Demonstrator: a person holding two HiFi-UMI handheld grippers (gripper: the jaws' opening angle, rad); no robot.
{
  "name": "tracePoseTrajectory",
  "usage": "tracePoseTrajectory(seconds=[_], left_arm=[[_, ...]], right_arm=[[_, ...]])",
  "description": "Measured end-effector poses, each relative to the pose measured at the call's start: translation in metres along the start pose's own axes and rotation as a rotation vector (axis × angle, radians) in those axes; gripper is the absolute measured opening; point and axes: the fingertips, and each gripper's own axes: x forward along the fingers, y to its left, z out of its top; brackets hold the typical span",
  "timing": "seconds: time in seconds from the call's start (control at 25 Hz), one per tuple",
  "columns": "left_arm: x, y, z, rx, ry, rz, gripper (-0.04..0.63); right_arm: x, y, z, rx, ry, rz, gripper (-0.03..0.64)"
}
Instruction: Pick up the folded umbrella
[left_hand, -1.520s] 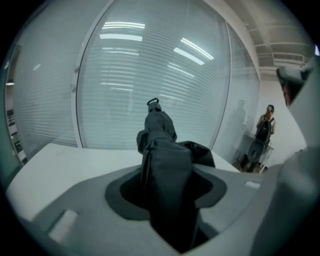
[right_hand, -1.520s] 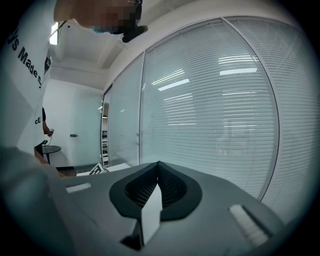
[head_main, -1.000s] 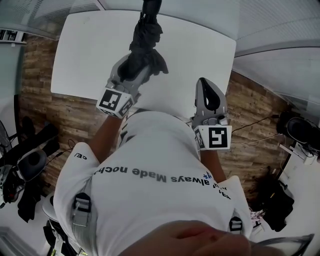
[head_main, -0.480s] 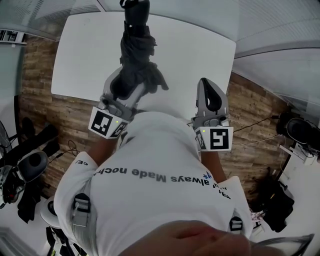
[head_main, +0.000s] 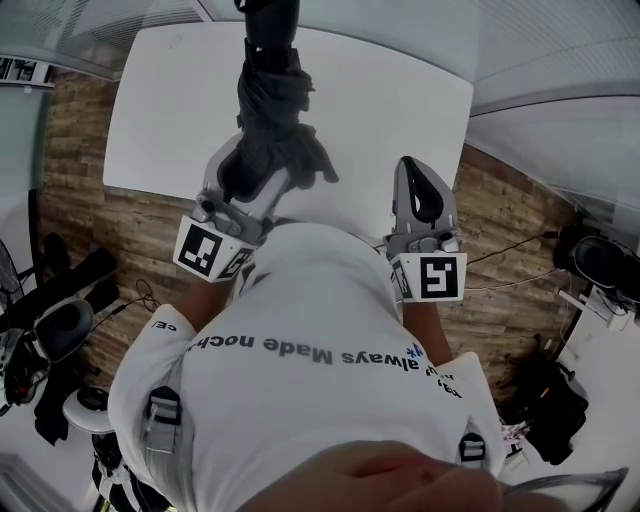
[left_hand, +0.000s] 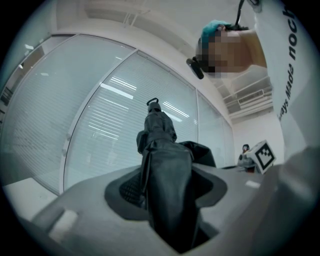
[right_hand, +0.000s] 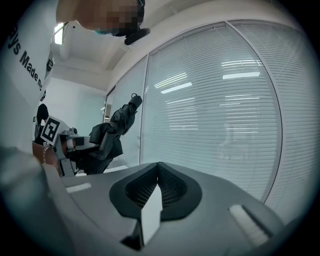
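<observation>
The folded black umbrella (head_main: 272, 110) hangs in the air over the white table (head_main: 390, 100), its length pointing away from me. My left gripper (head_main: 258, 160) is shut on its bunched fabric end. In the left gripper view the umbrella (left_hand: 167, 165) fills the space between the jaws of that gripper (left_hand: 167, 192), strap end outward. My right gripper (head_main: 416, 170) is shut with nothing in it, at the table's near edge. The right gripper view shows its pads (right_hand: 159, 172) closed together, with the umbrella (right_hand: 114, 129) and left gripper (right_hand: 70, 142) off to the left.
The table stands on a wood-plank floor (head_main: 80, 170). Dark bags and chair bases (head_main: 60, 310) lie at the left, cables and more gear (head_main: 590, 270) at the right. A glass wall with blinds (right_hand: 225, 115) lies ahead of both grippers.
My left gripper has lifted the umbrella and drawn it toward me; it looks larger and nearer in the head view. The right gripper has not moved.
</observation>
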Motion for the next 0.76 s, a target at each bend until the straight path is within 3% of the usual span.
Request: tracePoseTrajectory(seconds=[0.76], left_arm=[[0.003,-0.013,0.001,-0.017,0.009,-0.017,0.218]], right_arm=[[-0.011,-0.005,0.002,0.0,-0.007,-0.008,0.002]])
